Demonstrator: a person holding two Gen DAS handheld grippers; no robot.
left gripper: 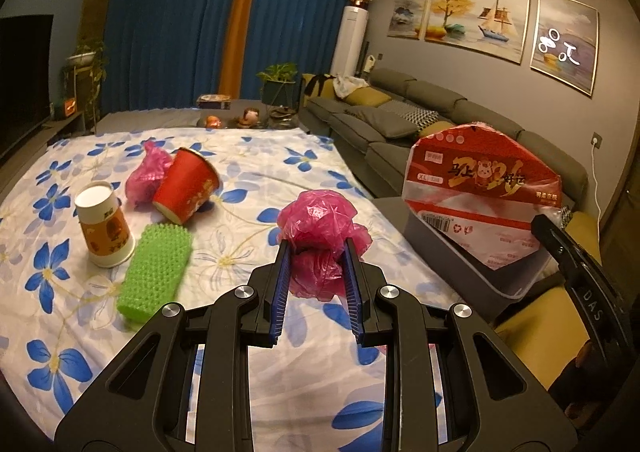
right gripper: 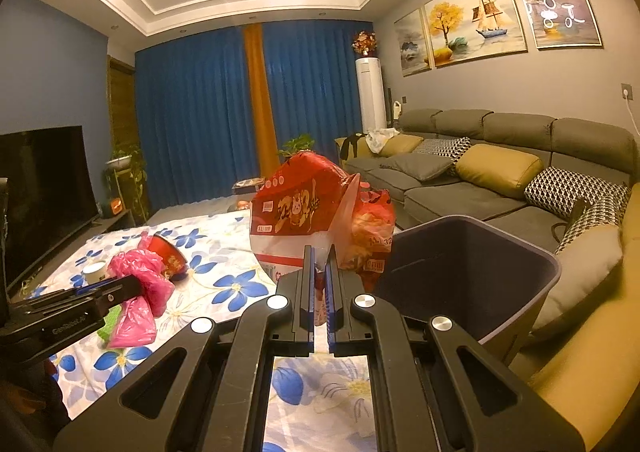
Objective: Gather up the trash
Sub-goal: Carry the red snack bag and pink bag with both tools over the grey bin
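My left gripper (left gripper: pixel 317 248) is shut on a crumpled pink plastic bag (left gripper: pixel 320 220) and holds it above the flowered cloth; the bag also shows in the right wrist view (right gripper: pixel 140 284). My right gripper (right gripper: pixel 319 252) is shut on a red and white plastic package (right gripper: pixel 296 212), held beside the grey bin (right gripper: pixel 500 308). In the left wrist view the package (left gripper: pixel 480 188) hangs over the bin (left gripper: pixel 480 272). On the cloth lie a second pink bag (left gripper: pixel 144 176), a tipped red cup (left gripper: pixel 186 186), an upturned paper cup (left gripper: pixel 105 230) and a green bristly pad (left gripper: pixel 156 272).
The flowered cloth (left gripper: pixel 260 172) covers the table. A grey sofa (right gripper: pixel 480 180) with yellow and patterned cushions runs along the right. A TV (right gripper: pixel 40 196) stands at the left. Blue curtains, plants and a white air conditioner (right gripper: pixel 370 96) are at the back.
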